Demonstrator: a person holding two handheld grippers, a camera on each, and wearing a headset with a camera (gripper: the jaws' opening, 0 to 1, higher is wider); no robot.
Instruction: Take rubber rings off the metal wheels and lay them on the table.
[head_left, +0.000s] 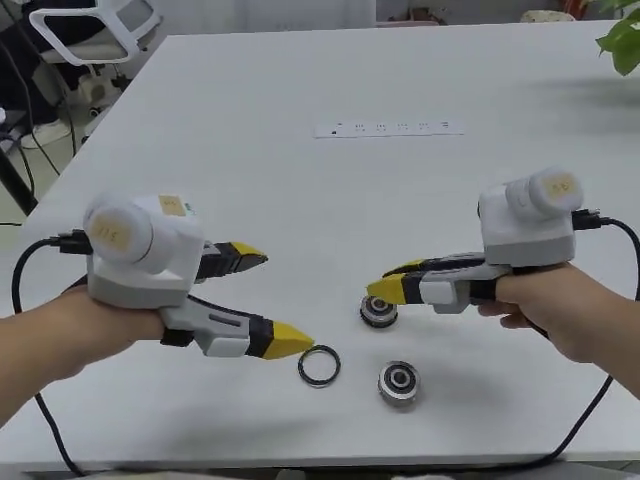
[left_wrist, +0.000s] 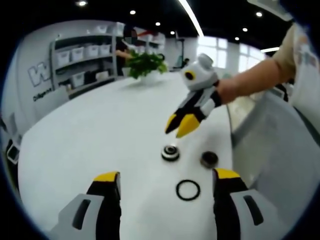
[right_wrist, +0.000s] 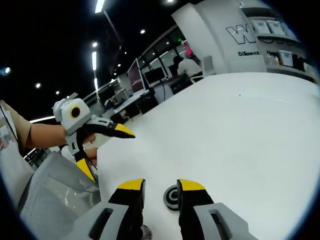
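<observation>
A loose black rubber ring (head_left: 319, 365) (left_wrist: 188, 190) lies flat on the white table (head_left: 300, 180). Two small metal wheels stand close by, one (head_left: 379, 311) (left_wrist: 170, 153) (right_wrist: 172, 197) right under the tips of my right gripper (head_left: 390, 280) (right_wrist: 161, 184), the other (head_left: 399, 382) (left_wrist: 209, 159) nearer the front edge. The right jaws stand only narrowly apart, just above that wheel, with nothing between them. My left gripper (head_left: 272, 298) (left_wrist: 167, 175) is wide open and empty, its lower tip just left of the loose ring. Whether each wheel carries a ring is too small to tell.
A white power strip (head_left: 388, 128) lies flat at mid-table. A potted plant (head_left: 625, 40) (left_wrist: 145, 64) is at the far right corner, an office chair (head_left: 90, 30) beyond the far left edge. Cables trail from both grippers off the near edge.
</observation>
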